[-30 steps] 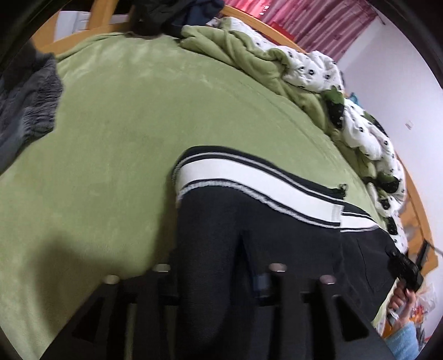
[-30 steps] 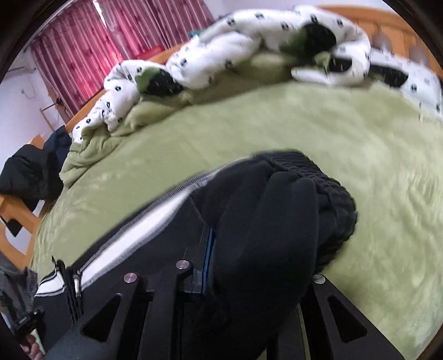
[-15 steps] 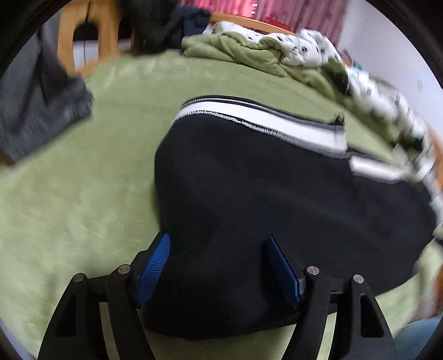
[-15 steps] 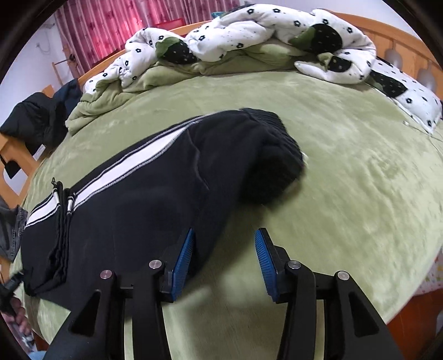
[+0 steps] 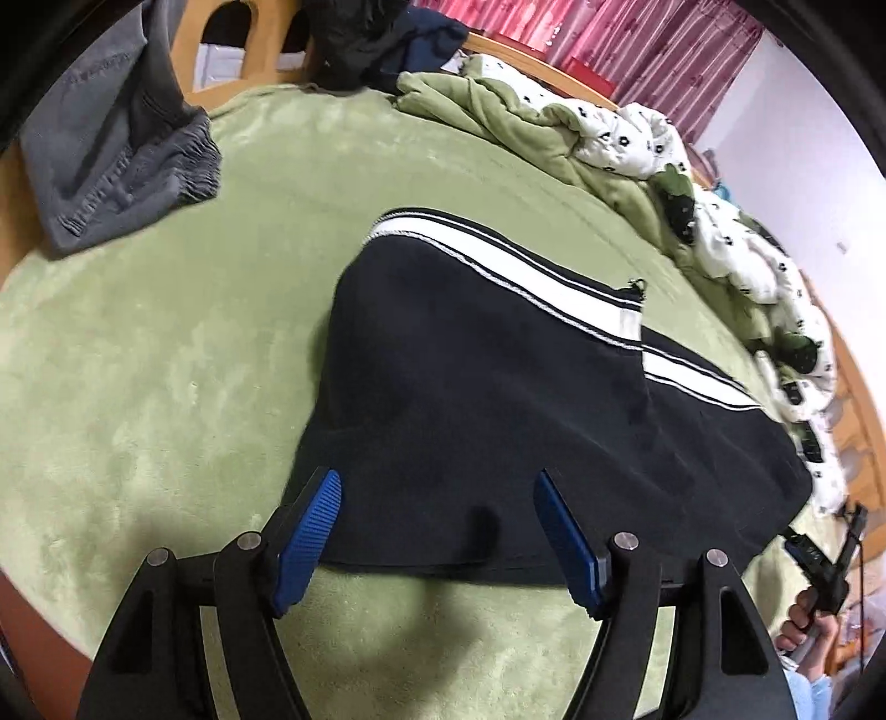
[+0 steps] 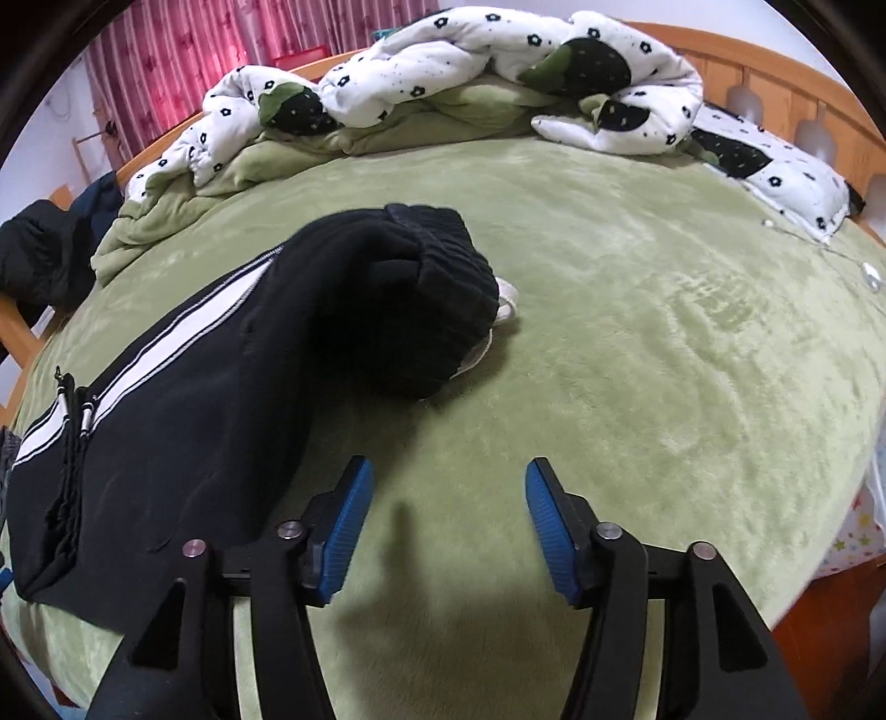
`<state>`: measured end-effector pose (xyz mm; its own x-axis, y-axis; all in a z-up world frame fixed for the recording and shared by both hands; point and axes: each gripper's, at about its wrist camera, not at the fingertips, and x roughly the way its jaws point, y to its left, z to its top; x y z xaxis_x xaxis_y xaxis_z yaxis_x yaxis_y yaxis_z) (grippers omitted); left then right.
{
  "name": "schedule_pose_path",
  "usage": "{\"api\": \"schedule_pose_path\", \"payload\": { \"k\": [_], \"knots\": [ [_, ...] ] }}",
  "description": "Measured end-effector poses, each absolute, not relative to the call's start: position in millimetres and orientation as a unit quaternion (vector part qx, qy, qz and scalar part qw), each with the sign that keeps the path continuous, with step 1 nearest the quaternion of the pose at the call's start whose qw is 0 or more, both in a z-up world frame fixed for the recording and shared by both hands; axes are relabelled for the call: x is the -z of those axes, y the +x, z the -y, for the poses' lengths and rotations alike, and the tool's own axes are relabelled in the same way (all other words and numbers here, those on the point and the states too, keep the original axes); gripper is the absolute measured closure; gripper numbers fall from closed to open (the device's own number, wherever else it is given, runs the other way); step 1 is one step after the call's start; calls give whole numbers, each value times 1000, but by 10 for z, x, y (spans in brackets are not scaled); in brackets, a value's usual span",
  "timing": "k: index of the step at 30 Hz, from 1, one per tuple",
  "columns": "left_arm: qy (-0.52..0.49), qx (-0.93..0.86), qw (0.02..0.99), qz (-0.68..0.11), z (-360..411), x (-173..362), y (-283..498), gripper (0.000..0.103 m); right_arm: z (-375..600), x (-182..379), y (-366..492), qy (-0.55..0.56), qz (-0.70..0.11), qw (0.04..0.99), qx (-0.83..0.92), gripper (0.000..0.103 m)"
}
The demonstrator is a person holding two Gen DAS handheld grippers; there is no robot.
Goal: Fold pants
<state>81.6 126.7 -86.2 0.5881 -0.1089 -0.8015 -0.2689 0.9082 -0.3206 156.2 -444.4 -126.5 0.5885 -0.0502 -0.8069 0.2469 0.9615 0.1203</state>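
Black pants [image 5: 498, 399] with a white side stripe lie folded on the green bed cover; in the right wrist view [image 6: 221, 387] their ribbed end [image 6: 437, 288] sits bunched on top. My left gripper [image 5: 437, 498] is open and empty, its blue pads just above the near edge of the pants. My right gripper [image 6: 448, 487] is open and empty over bare cover, to the right of the pants. The other hand-held gripper [image 5: 825, 565] shows at the lower right of the left wrist view.
A grey garment [image 5: 116, 149] lies at the bed's far left corner. A crumpled white and green quilt [image 6: 443, 77] lies along the far side. Dark clothes [image 5: 376, 39] hang on the wooden bed frame [image 6: 775, 61]. Red curtains [image 6: 183, 50] are behind.
Both grippers have let go of the pants, opened and pulled back. The pants now lie flat on the bed.
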Motion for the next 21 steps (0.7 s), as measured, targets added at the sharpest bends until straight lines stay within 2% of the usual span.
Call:
{"api": "schedule_pose_path", "payload": {
  "k": [6,7,8,10,11,12,17,20,21],
  "knots": [
    [-203,-71,868,-447,-1173,806,915,33,4506,1450,1970,99,-434,894,55,43],
    [-210,-71,866,-448,-1168,807,941,33,4515,1466,2061,93,-431,896,50,42],
    [-217,-73,865,-447,-1162,809,976,33,4533,1499,2161,92,-433,896,39,34],
    [-224,-77,864,-445,-1140,808,1030,33,4558,1562,2328,92,-438,894,23,33],
    [-224,-82,864,-444,-1119,809,1069,33,4557,1574,2380,90,-433,897,15,45],
    [-223,-87,863,-445,-1096,809,1109,33,4535,1546,2409,87,-419,904,-9,72],
    [-228,-84,863,-444,-1016,788,1191,33,4554,1094,2466,-32,-341,939,-6,75],
    [-226,-81,863,-445,-982,789,1188,33,4710,1161,2585,-64,-361,930,23,71],
    [-224,-81,862,-447,-977,789,1185,33,4751,1312,2642,-92,-398,912,47,73]
  ]
}}
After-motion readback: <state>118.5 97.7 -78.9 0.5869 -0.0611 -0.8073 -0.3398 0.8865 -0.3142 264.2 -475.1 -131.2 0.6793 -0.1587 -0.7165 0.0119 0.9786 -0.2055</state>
